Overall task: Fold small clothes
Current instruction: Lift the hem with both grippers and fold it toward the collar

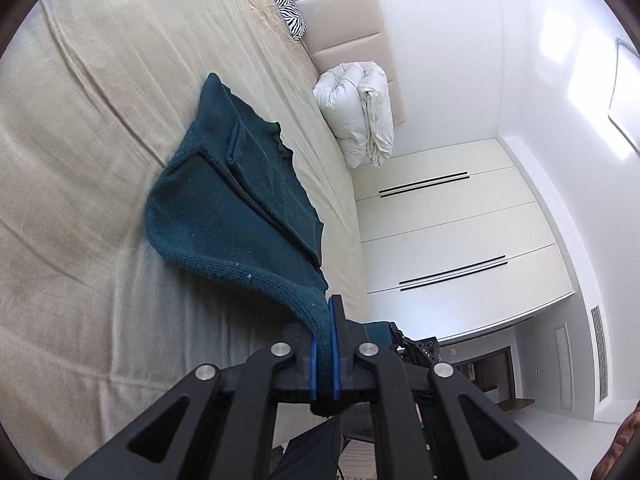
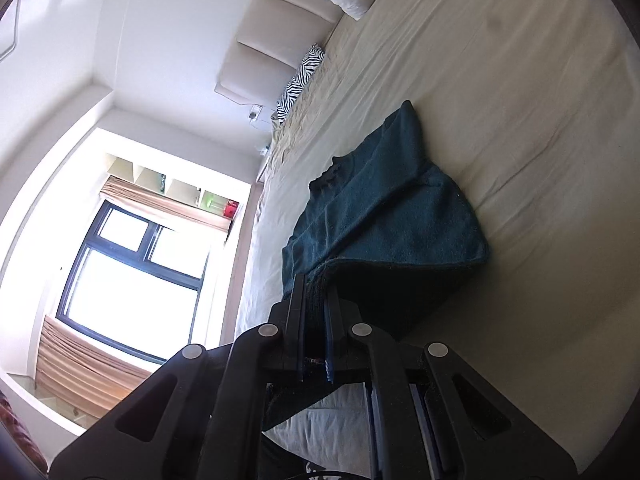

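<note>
The teal knitted sweater (image 1: pixel 236 200) lies partly on the beige bed (image 1: pixel 80 160), its near edge lifted off the sheet. The left gripper (image 1: pixel 325 320) is clamped on one corner of the hem, the right gripper (image 2: pixel 316 292) on the other, each pinching the knit tight between its blue pads. A rolled white duvet (image 1: pixel 356 116) and a zebra-striped pillow (image 1: pixel 286 4) sit by the padded headboard (image 1: pixel 344 20).

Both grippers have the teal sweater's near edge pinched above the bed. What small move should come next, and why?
Probably carry both hands forward over the garment. The left gripper and right gripper are shut on the sweater hem, lifted, while its far half lies on the bed.
</note>
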The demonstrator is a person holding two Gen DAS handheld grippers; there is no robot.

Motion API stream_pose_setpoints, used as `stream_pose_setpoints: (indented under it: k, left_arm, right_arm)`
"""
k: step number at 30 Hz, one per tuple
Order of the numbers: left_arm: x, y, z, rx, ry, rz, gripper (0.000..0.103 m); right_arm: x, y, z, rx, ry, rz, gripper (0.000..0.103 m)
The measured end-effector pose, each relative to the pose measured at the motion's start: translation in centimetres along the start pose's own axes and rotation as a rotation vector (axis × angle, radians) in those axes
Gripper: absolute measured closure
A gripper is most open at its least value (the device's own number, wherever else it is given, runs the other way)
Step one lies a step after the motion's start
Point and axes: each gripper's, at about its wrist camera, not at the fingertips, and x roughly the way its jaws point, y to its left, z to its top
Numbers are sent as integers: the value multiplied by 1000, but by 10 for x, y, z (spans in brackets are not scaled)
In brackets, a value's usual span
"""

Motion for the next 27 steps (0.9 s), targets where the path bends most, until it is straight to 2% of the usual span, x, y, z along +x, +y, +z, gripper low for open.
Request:
stream_pose_setpoints:
  k: [10,19,27]
  left_arm:
    - [35,16,85,-71,-87,11,97]
    - [84,33,161,-94,-97,57,97]
    - [121,64,212,-122,-83,116,97]
  right_arm:
    - [49,-7,76,55,-92,-52,97]
    - [119,-23,140,67,-106,-132,97]
    - [182,-51,183,115,-105,-195,97]
